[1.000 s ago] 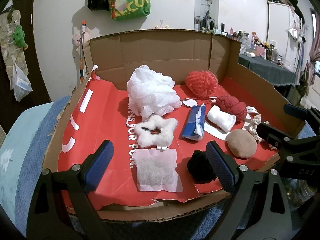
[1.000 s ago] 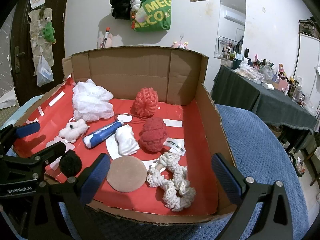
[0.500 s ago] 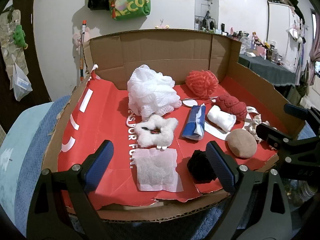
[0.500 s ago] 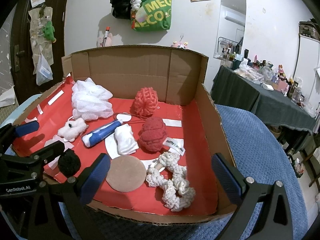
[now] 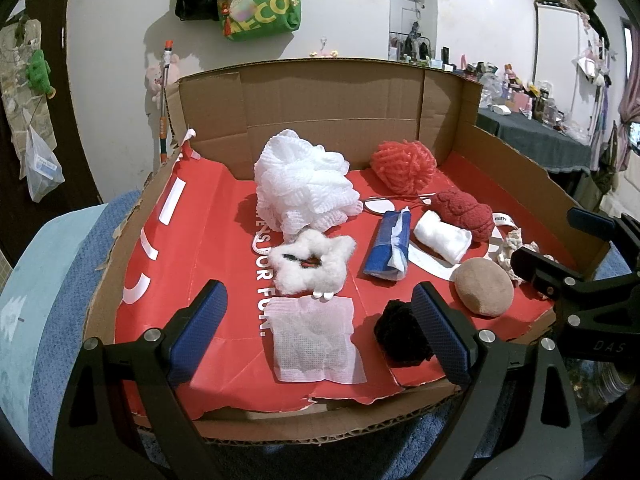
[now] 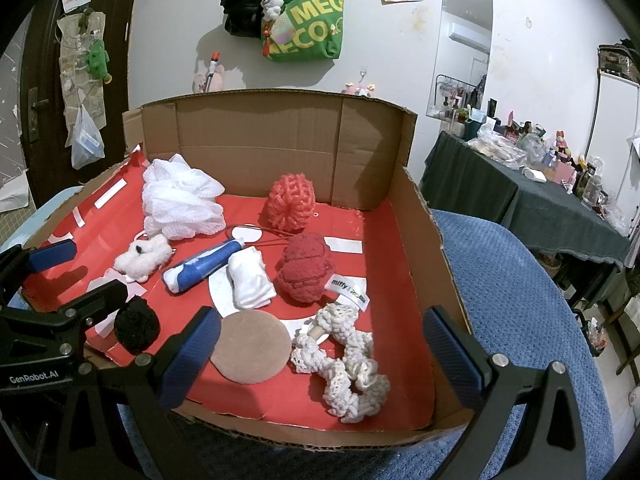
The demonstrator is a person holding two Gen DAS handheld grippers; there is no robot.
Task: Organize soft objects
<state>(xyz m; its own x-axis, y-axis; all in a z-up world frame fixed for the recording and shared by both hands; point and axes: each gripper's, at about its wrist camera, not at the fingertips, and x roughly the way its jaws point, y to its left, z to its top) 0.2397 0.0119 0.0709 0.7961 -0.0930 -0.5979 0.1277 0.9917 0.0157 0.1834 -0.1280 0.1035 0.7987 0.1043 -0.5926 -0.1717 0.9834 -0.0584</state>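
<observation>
A cardboard box [image 5: 332, 104] with a red lining holds soft things: a white mesh puff [image 5: 304, 184], an orange puff [image 5: 402, 166], a white fluffy scrunchie [image 5: 310, 266], a white gauze pad [image 5: 314, 338], a black pompom [image 5: 400, 332], a blue tissue pack [image 5: 388, 246], a white roll [image 5: 442, 237], a dark red knit piece [image 5: 466, 212] and a tan round sponge [image 5: 484, 286]. A cream scrunchie [image 6: 348, 360] lies at the front right. My left gripper [image 5: 316, 332] is open over the gauze pad. My right gripper [image 6: 320, 356] is open over the box's front edge.
The box rests on a blue towel-covered surface [image 6: 520, 300]. A dark-clothed table [image 6: 532, 208] crowded with small items stands to the right. A green bag [image 6: 306, 24] and a black bag [image 6: 244, 4] hang on the wall behind.
</observation>
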